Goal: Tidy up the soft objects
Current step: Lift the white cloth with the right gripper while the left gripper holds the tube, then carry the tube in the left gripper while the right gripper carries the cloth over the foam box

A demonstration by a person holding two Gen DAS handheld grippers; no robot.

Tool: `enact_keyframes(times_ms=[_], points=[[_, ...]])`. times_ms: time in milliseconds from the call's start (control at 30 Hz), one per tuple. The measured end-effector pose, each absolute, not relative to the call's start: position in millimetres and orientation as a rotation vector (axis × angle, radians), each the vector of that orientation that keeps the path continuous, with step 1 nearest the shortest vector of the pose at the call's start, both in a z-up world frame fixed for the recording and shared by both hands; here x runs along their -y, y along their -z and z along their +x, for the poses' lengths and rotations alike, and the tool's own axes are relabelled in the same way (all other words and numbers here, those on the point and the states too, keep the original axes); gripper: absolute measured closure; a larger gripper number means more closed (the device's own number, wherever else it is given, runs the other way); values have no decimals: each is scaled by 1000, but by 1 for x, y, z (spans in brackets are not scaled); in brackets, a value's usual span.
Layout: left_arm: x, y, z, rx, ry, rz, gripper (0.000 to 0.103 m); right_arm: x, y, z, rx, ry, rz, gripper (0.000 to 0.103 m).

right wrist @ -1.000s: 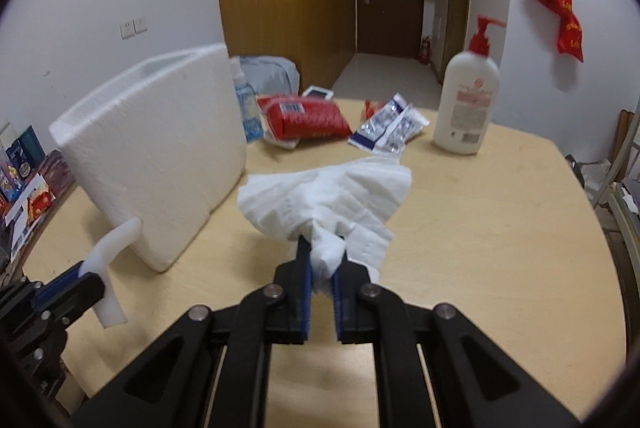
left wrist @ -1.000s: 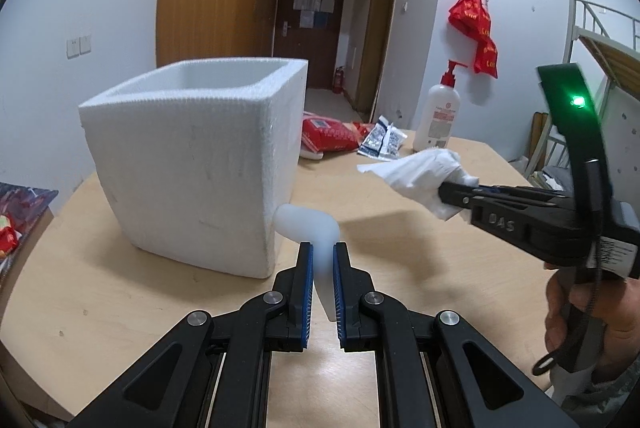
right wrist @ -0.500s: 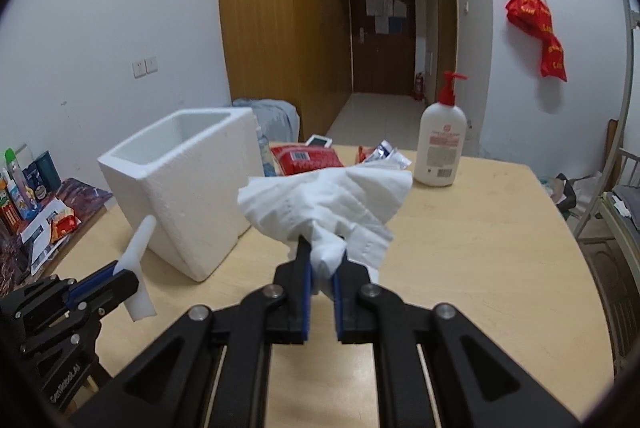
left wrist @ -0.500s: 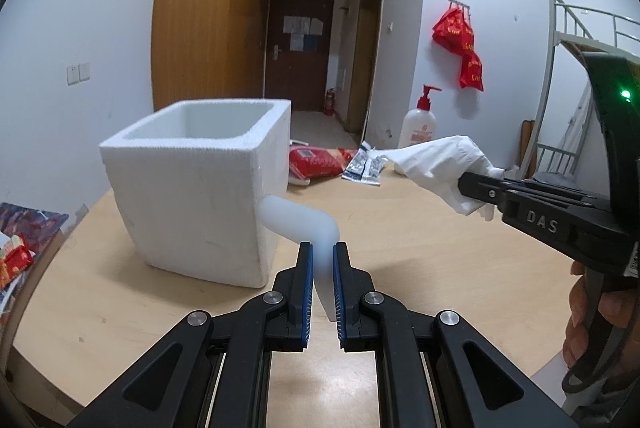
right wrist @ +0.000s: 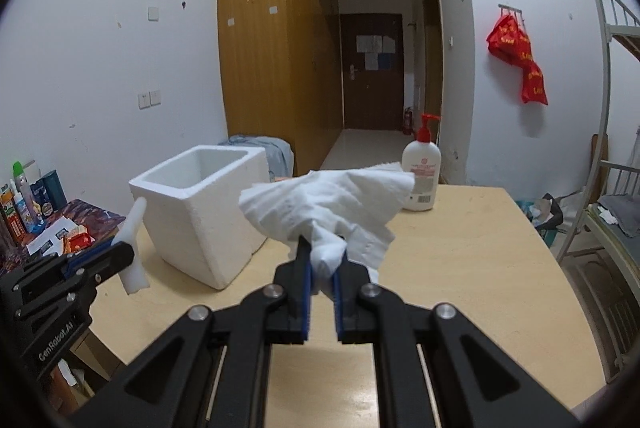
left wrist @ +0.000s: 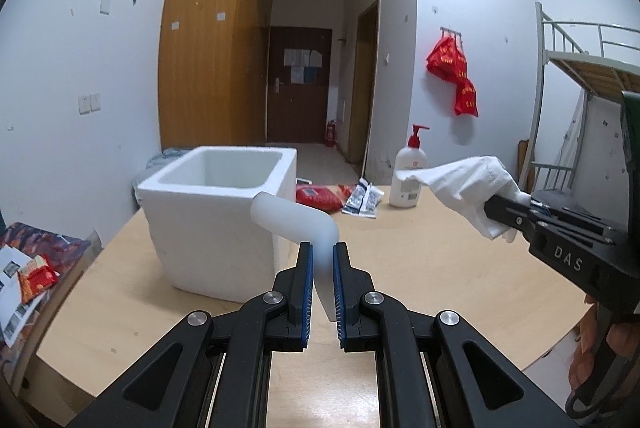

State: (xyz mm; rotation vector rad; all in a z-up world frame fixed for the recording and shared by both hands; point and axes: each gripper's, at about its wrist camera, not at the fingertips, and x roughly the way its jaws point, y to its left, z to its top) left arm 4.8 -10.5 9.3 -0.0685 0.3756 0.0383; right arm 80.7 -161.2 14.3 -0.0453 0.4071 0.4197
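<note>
The left tool (left wrist: 323,268) is gripping a bent white foam strip (left wrist: 298,224) above the light wooden table (left wrist: 440,268), just beside the square white foam box (left wrist: 216,228). The right tool (right wrist: 322,278) is clamping a crumpled white paper tissue (right wrist: 332,205) in the air, right of the box.
</note>
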Motion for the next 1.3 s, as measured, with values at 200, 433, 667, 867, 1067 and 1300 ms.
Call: enact_keyframes(times_ms=[200, 433, 667, 867, 1067, 1300], points=[[8, -19, -9, -340, -48, -63, 93, 159, -19, 64, -375, -434, -43, 92], [4, -23, -17, -327, -53, -65, 93, 153, -19, 59, -371, -455, -52, 92], [1, -23, -20, -324, -77, -65, 93, 144, -18, 56, -370, -489, -61, 92], [-10, -26, -27, -316, -113, -71, 93, 132, -18, 54, -366, -534, -75, 92], [-27, -30, -33, -310, -172, -77, 93, 109, -18, 50, -360, -608, -99, 92], [-57, -30, -40, -302, -267, -108, 93, 82, -19, 49, -358, -705, -130, 92]])
